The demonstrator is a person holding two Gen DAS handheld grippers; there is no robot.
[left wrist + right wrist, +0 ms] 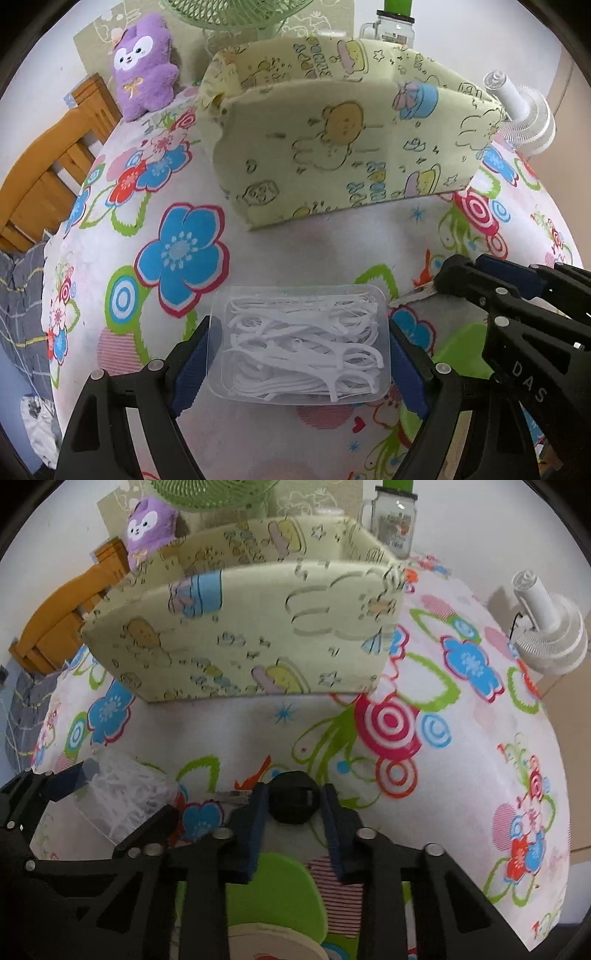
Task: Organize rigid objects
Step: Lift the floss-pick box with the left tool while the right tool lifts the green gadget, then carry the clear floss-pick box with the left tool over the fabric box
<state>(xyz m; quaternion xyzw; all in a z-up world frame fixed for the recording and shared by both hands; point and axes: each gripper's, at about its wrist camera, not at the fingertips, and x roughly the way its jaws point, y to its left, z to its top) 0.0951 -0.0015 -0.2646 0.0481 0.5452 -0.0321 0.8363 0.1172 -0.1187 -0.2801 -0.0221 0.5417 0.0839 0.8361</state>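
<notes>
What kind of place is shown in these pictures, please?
Probably a bedroom at home. The work surface is a floral bedsheet beside a wooden bed frame, with a purple plush toy and a green fan behind the yellow fabric storage box.

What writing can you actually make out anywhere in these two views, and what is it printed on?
"DAS": raised letters on the black body of the right gripper, seen in the left wrist view.
"HAPPY" (partly legible, upside down on the top rim, sideways lower down): on the yellow cartoon-print fabric box; the words beside it are too distorted to read.
Label on the glass mug jar: too small and blurred to read.
Clear box of floss picks: no text seen.
</notes>
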